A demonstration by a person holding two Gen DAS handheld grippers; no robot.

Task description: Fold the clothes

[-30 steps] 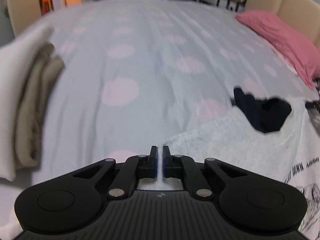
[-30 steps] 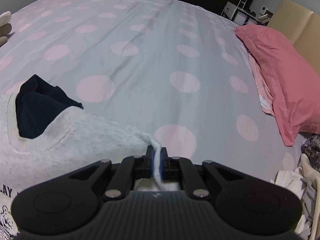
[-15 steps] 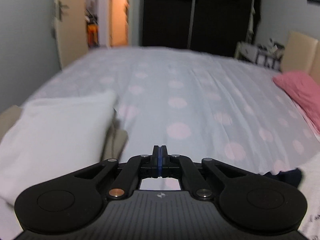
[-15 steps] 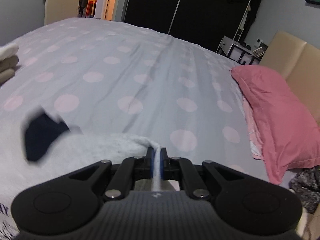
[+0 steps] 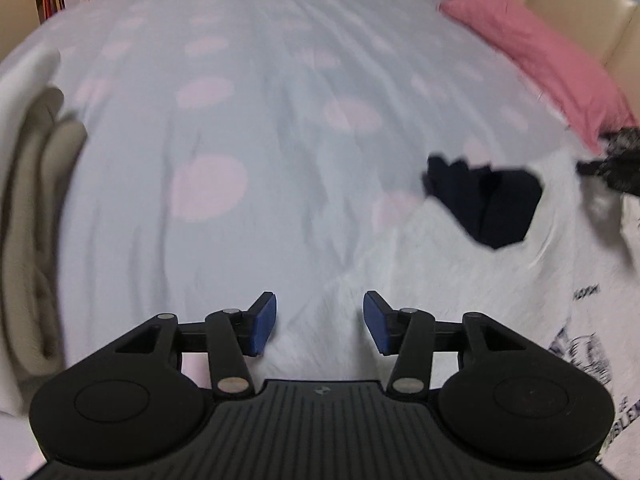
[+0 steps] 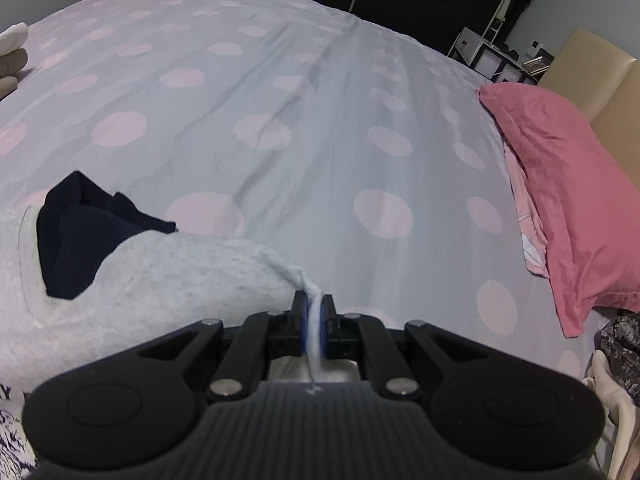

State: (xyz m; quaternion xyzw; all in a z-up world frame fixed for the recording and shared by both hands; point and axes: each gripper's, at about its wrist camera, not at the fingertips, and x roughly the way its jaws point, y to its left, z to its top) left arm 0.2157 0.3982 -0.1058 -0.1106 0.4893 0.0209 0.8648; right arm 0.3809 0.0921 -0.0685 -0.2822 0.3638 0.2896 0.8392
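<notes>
You have the grey sweatshirt [image 6: 168, 280] lying on the dotted bedspread [image 6: 304, 128], neck end toward the far side, dark navy lining [image 6: 76, 236] showing at the collar; your right gripper [image 6: 314, 320] is clamped on a pinch of its shoulder fabric, your left gripper [image 5: 319, 320] has its pads spread wide with nothing between them, poised just over the other shoulder edge of the sweatshirt [image 5: 400, 280]. My read: you're mid-spread or mid-fold with one corner held and the other free; this fits either regrasping to pull it flat or having just let one side go after laying it down, I can't settle which. Whatever comes next needs the left pads to catch only the top layer at the edge and keep tension even with the right side. Folded beige and white pile [image 5: 36, 208] sits at the left bed edge, pink pillow [image 6: 560, 184] at right. Print on the sweatshirt front is partial and blurred: "AY" in the right view, nothing more readable
</notes>
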